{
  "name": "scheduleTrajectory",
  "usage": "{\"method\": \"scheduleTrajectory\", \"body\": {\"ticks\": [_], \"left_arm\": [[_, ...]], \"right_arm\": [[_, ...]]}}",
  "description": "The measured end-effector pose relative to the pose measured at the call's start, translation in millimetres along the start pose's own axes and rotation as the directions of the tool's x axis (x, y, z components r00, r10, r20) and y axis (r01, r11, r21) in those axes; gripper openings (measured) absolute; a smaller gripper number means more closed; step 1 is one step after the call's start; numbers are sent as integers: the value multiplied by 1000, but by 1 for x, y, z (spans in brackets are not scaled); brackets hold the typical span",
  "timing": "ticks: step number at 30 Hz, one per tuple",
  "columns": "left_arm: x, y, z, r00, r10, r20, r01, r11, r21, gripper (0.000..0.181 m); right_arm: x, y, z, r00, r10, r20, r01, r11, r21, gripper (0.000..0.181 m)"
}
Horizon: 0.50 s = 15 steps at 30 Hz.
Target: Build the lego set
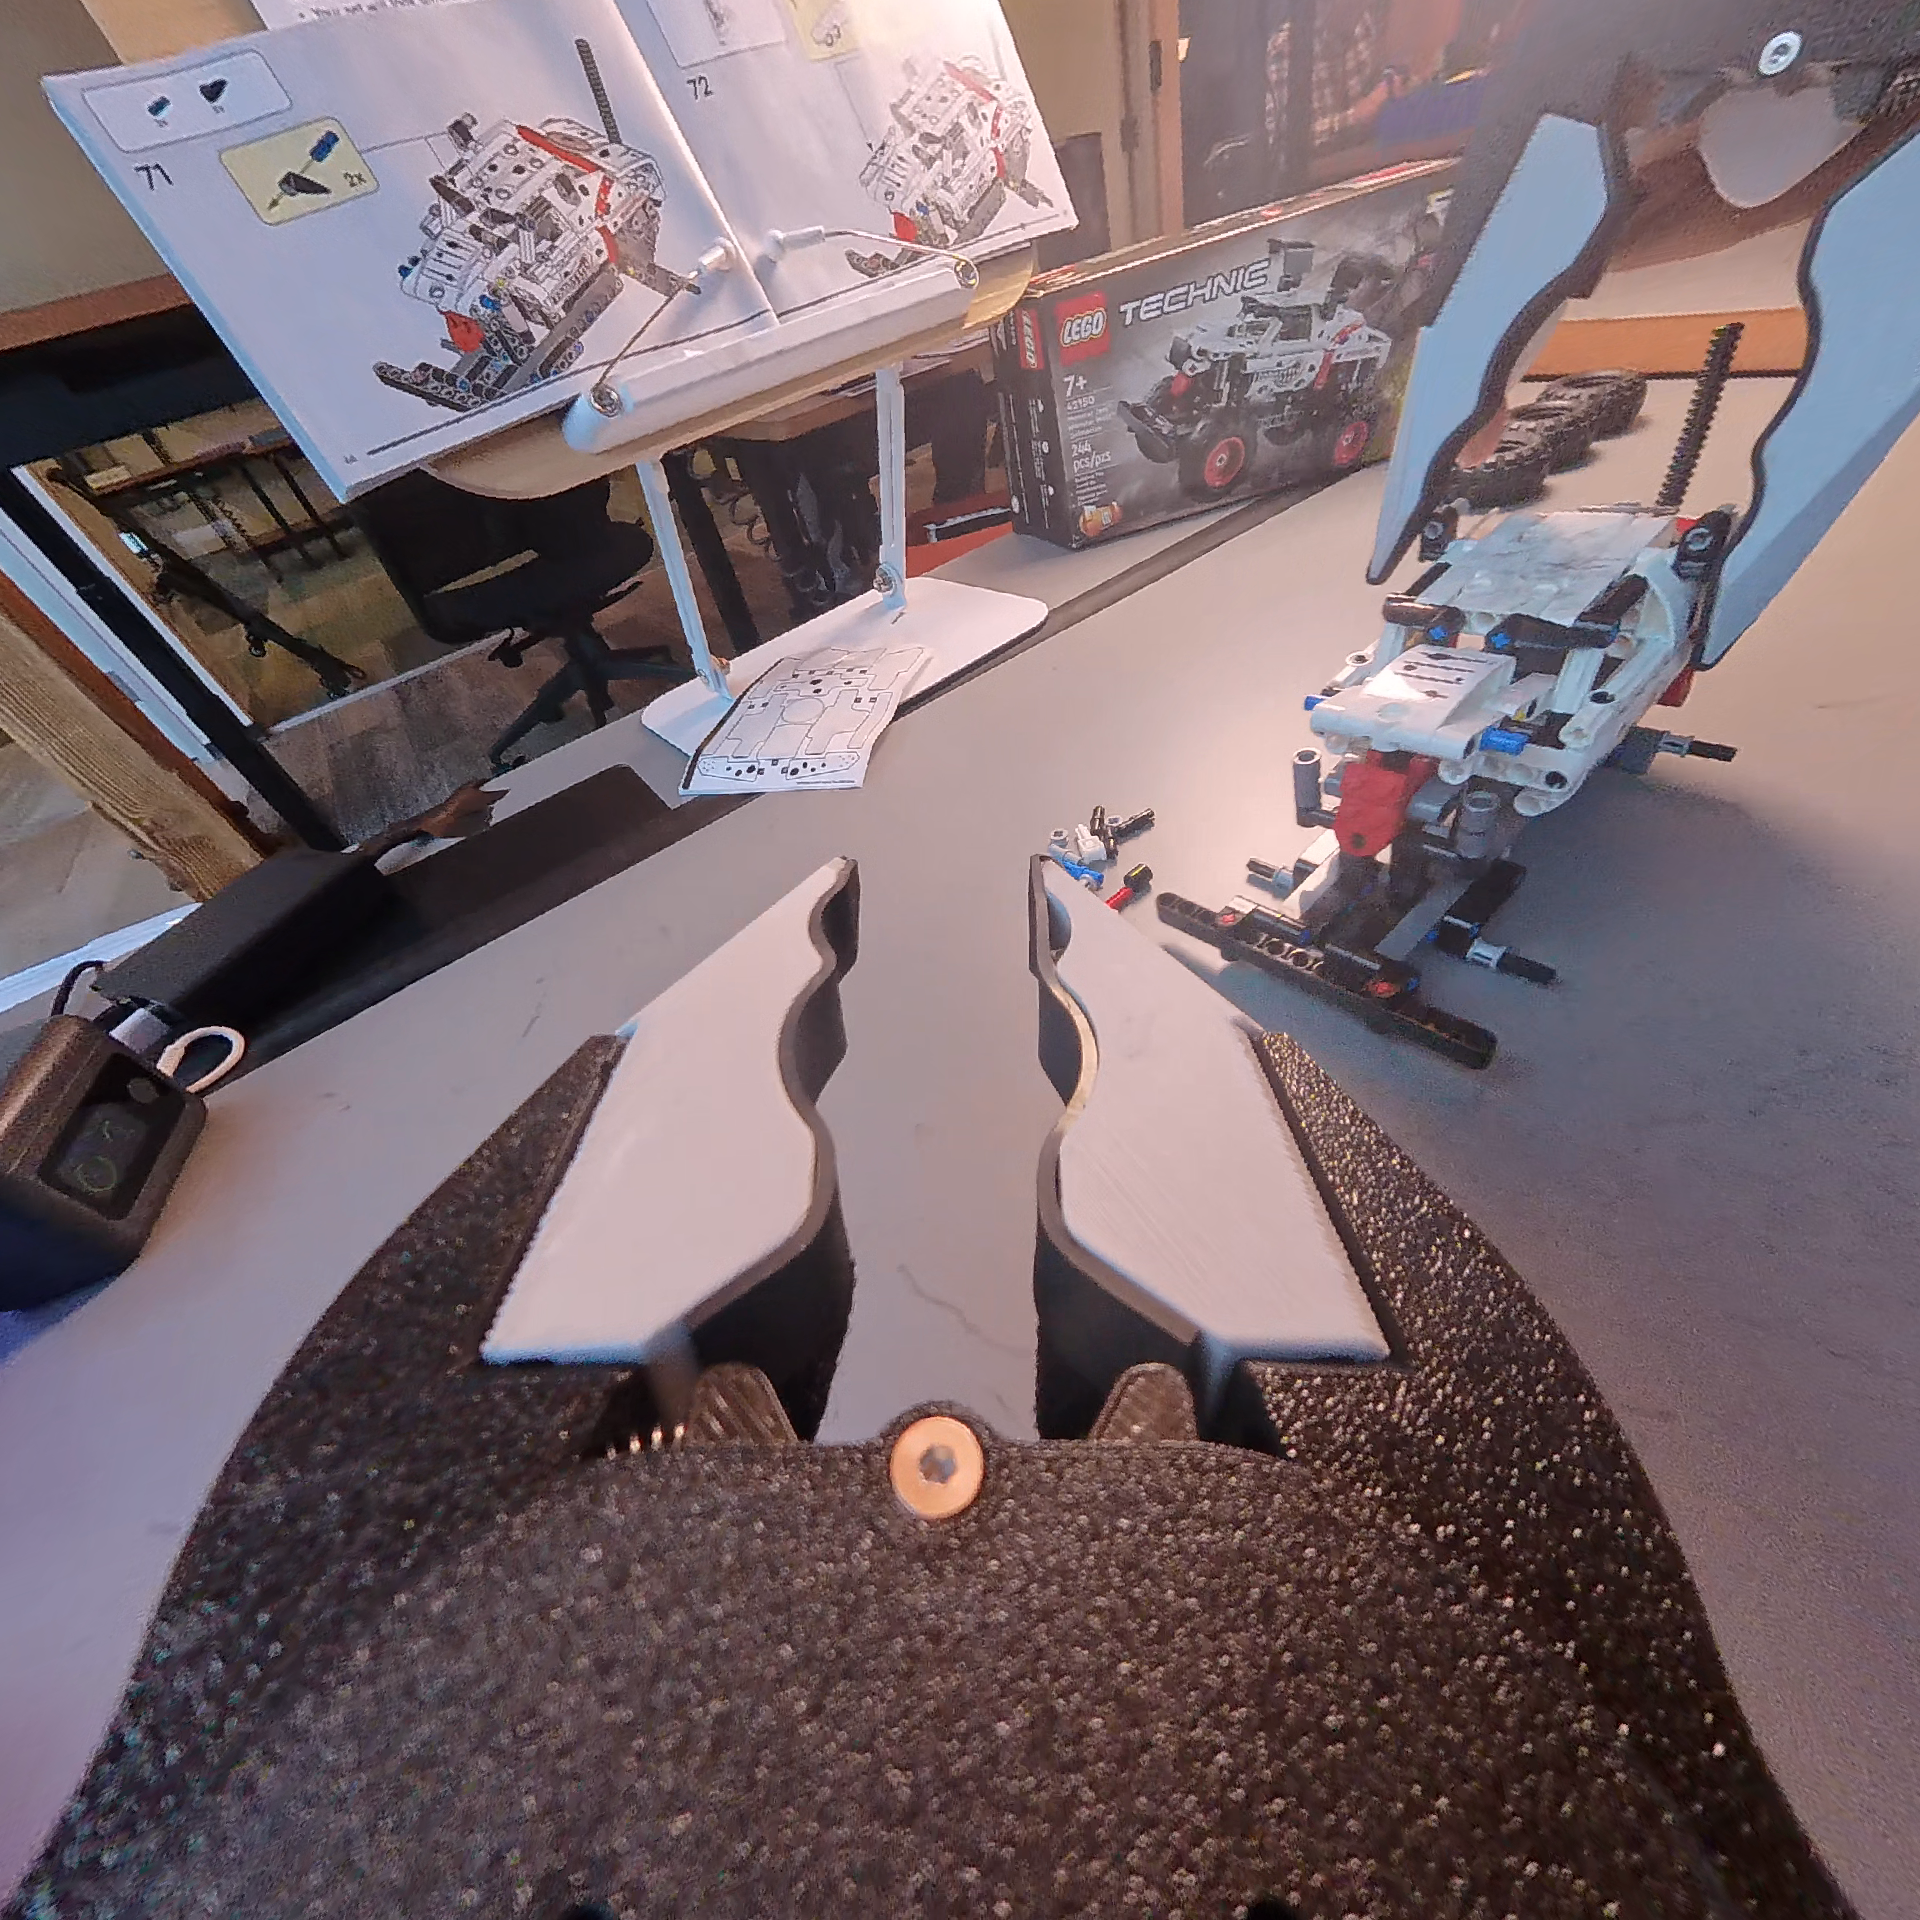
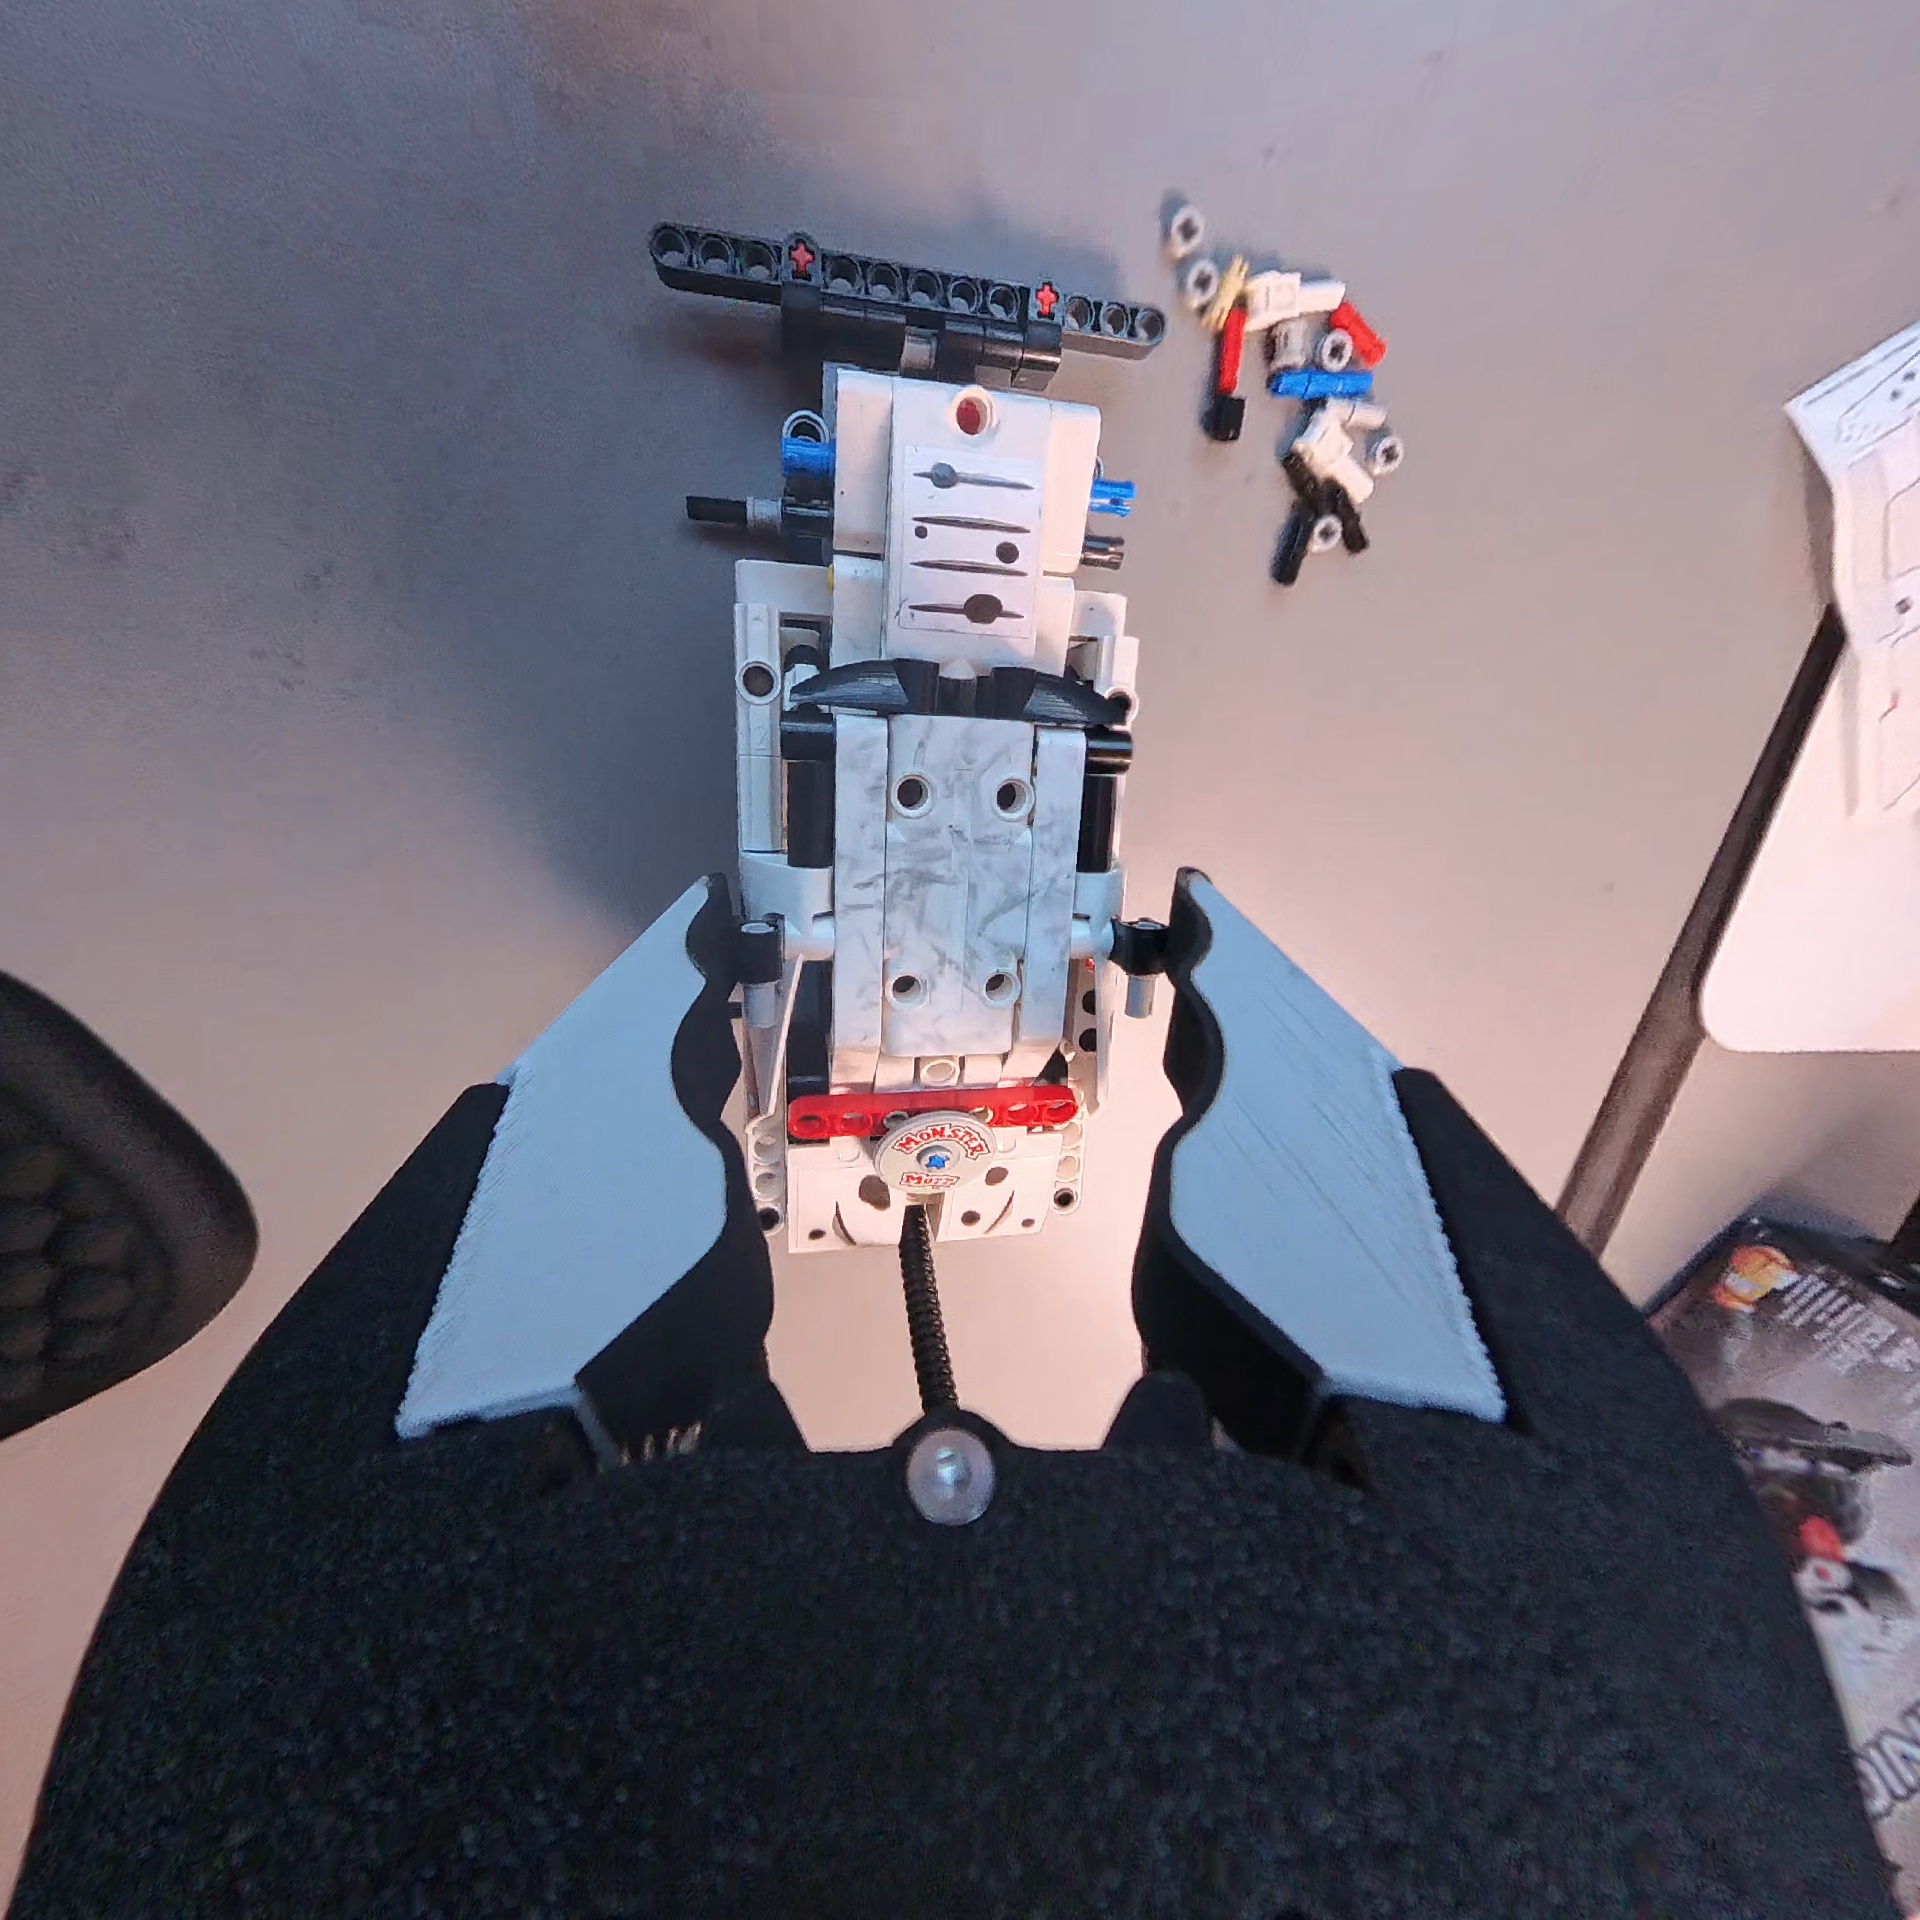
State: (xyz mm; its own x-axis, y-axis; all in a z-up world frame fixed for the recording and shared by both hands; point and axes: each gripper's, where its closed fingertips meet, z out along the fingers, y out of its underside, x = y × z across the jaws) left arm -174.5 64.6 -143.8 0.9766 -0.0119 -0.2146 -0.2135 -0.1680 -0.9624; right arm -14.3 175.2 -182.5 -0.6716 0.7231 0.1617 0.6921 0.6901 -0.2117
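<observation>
A partly built white Lego truck body with a black front beam and a red piece stands on the grey table; the right wrist view shows it from above. My right gripper is open wide, its fingers astride the model's rear sides, close to the black side pins; I cannot tell if they touch. It also shows in the left wrist view. A black ribbed antenna rises between the fingers. My left gripper is open and empty, low over the table. A small pile of loose pins and connectors lies just ahead of it.
An open instruction booklet sits on a white stand at the back left. The set's box stands behind the model, black tyres to its right. A sticker sheet lies on the stand's base. A small black device sits at the left. The left gripper's tips are roughly 20 centimetres from the right gripper's. About 30 centimetres separates my left fingertips from the small black device.
</observation>
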Motion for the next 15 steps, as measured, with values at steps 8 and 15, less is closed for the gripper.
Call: {"method": "scheduleTrajectory", "body": {"ticks": [8, 15], "left_arm": [[-2, 0, -4, 1000, -6, 12, 6, 1000, 1, 30], [-2, 3, -3, 1000, 1, 26, 0, 1000, -19, 31]], "right_arm": [[-26, 26, -17, 999, 43, -2, -43, 998, 50, 83], [20, 66, -37, 992, 99, -78, -95, 994, 50, 83]]}}
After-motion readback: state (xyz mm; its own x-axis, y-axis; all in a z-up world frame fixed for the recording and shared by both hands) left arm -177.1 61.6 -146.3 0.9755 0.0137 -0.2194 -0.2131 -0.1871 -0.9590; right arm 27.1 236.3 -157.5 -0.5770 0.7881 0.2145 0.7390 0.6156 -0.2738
